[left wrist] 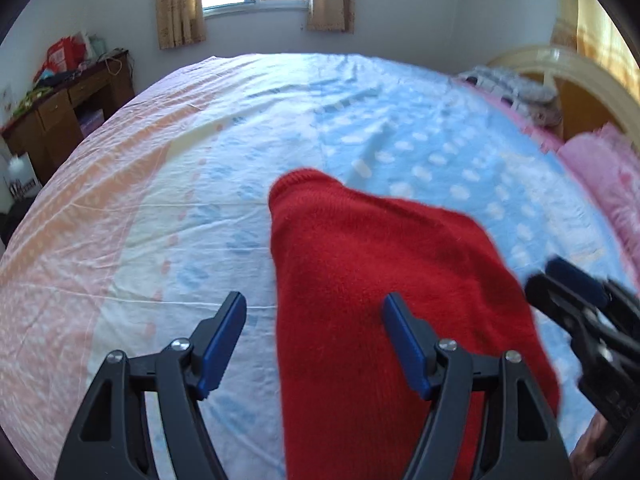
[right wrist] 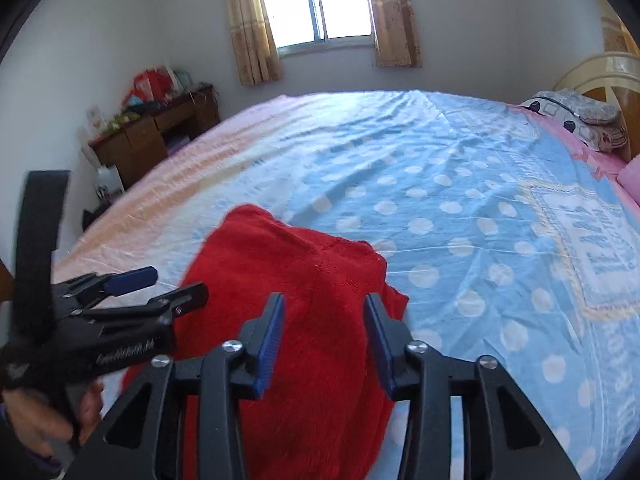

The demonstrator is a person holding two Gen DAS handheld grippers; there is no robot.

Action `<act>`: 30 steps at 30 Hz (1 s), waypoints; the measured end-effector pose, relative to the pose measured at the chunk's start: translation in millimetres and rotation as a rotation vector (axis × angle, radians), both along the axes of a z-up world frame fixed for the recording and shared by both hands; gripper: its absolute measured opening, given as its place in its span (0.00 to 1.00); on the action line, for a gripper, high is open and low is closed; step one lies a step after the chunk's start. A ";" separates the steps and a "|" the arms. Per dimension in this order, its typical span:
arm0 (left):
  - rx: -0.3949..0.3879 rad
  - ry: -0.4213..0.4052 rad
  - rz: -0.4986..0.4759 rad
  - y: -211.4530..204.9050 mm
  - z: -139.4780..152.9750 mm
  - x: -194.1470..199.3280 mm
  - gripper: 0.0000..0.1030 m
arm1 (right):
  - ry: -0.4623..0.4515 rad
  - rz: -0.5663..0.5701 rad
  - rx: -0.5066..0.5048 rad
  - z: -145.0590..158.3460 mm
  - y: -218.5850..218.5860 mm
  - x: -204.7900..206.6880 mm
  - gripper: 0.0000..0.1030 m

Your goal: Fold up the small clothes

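Observation:
A small red knitted garment (left wrist: 360,280) lies folded into a long shape on the bed sheet (left wrist: 160,220); it also shows in the right wrist view (right wrist: 288,288). My left gripper (left wrist: 314,340) is open and empty, with its jaws straddling the garment's left edge just above it. My right gripper (right wrist: 324,340) is open and empty over the garment's near part. The right gripper appears blurred at the right of the left wrist view (left wrist: 576,296), and the left gripper appears at the left of the right wrist view (right wrist: 160,284).
The bed has a pink, white and blue dotted sheet (right wrist: 460,208). Pillows (right wrist: 576,116) and a pink blanket (left wrist: 608,184) lie by the headboard on the right. A cluttered wooden desk (left wrist: 60,116) stands at the left wall under a window (right wrist: 316,4).

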State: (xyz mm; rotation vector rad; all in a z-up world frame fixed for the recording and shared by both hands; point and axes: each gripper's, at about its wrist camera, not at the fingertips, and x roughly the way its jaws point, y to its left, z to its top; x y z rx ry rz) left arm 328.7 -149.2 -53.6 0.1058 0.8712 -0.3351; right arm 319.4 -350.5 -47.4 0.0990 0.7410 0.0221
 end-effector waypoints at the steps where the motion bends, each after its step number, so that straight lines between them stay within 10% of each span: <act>1: 0.021 0.005 0.000 -3.2 -7.3 1.6 0.71 | 0.032 -0.003 -0.019 -9.7 1.4 9.5 0.31; 5: 0.036 -0.020 -0.005 -5.9 -16.0 -0.9 0.71 | 0.101 -0.052 0.004 -47.2 -17.1 34.7 0.37; 9: 0.070 -0.050 -0.020 -10.1 -16.4 -4.0 0.73 | 0.112 -0.139 0.151 -58.3 -47.3 35.5 0.65; 17: 0.019 -0.006 -0.008 -1.7 -18.0 3.9 0.79 | -0.025 -0.219 0.441 -40.5 -74.9 -17.5 0.67; 30: -0.002 0.014 -0.028 -3.6 -20.7 5.9 0.79 | 0.007 -0.175 0.518 -62.7 -79.8 -18.0 0.76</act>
